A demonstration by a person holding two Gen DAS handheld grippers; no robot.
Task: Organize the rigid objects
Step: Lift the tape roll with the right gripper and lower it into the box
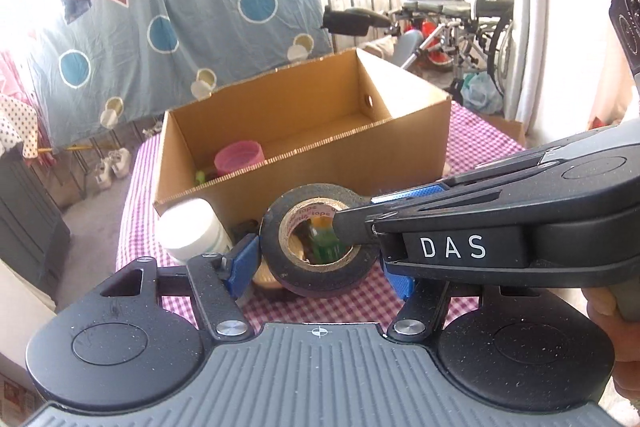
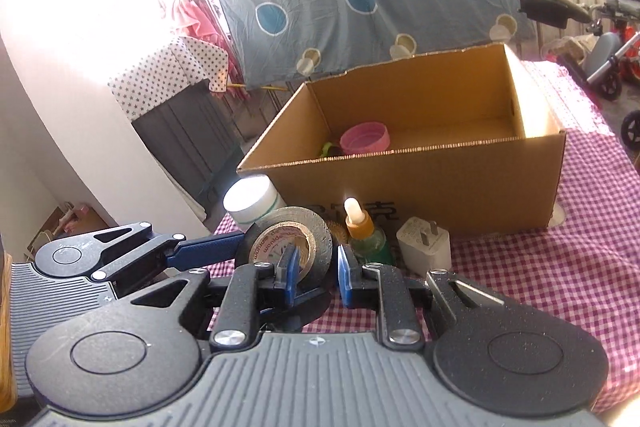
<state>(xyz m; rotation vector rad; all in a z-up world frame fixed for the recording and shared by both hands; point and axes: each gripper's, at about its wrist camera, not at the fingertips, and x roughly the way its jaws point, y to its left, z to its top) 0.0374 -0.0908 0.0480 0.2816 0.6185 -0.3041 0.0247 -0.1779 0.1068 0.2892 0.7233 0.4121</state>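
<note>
A black tape roll [image 1: 276, 227] hangs just above the checked tablecloth, held by both grippers. My left gripper [image 1: 320, 267] is shut on it across its outer rim with its blue pads. My right gripper [image 2: 316, 269] pinches the roll's wall [image 2: 308, 217], one finger inside the hole and one outside; it enters the left wrist view from the right [image 1: 352, 227]. Behind the roll stands an open cardboard box [image 2: 440, 195] with a pink lid [image 2: 364, 139] inside.
On the cloth [image 2: 540, 287] before the box stand a white jar [image 2: 252, 203], a green dropper bottle [image 2: 364, 235] and a white charger plug [image 2: 424, 247]. The table's left edge drops off beside the jar. A patterned blue sheet [image 2: 360, 7] hangs behind; a wheelchair [image 1: 460, 7] stands at the back right.
</note>
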